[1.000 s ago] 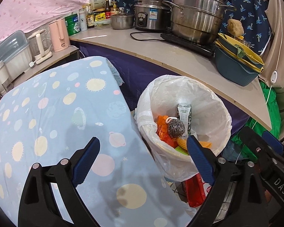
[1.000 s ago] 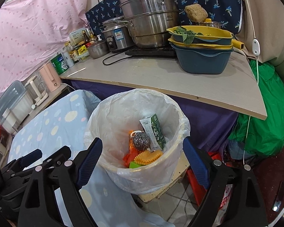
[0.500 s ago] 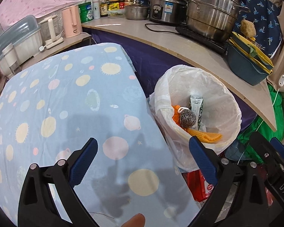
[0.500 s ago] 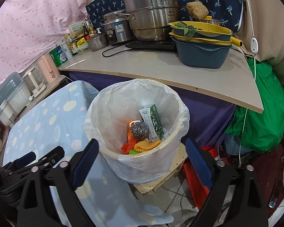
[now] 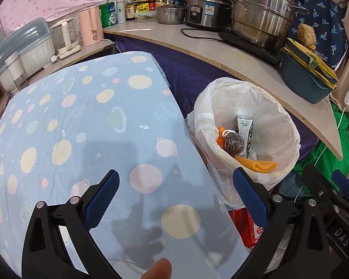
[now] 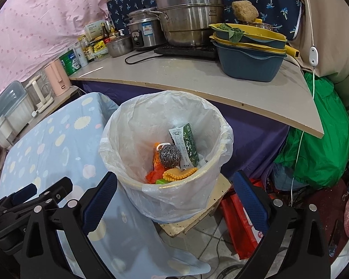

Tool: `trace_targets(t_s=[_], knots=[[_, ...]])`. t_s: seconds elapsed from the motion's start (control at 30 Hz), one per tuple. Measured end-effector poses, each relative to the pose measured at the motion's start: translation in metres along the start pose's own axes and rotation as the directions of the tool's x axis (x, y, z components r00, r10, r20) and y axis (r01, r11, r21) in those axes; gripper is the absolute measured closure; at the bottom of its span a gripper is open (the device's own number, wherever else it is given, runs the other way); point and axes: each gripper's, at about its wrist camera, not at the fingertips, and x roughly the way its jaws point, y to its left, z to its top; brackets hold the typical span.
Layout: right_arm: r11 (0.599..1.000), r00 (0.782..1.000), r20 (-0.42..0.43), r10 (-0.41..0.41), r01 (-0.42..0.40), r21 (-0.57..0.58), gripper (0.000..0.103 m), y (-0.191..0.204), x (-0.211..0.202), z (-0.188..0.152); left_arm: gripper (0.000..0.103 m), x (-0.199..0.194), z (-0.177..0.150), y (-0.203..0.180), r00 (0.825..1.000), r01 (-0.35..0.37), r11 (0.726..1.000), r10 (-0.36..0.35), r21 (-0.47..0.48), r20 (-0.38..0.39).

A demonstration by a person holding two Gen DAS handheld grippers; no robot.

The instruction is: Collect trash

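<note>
In my left wrist view, the left gripper [image 5: 175, 196] stood wide open with nothing between its jaws, low in the frame over the blue tablecloth [image 5: 81, 121]. In my right wrist view, the right gripper [image 6: 174, 197] was also wide open and held nothing. The trash bin [image 6: 132, 121] stood at the centre of that frame, and inside it lay a steel scourer [image 6: 169, 155], a green carton [image 6: 186, 144] and orange trash [image 6: 178, 174].
</note>
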Motion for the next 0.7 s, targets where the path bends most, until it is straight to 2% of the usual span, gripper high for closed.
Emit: trace_targets(t_s=[0.7], knots=[[0.999, 1.0, -0.006, -0.027, 0.027, -0.02, 0.007, -0.0003, 0.0034, -0.0066, 0.009, 0.0026, -0.0031, -0.0027, 1.0, -0.025, 0.999, 0.025, 0.023, 0.004]])
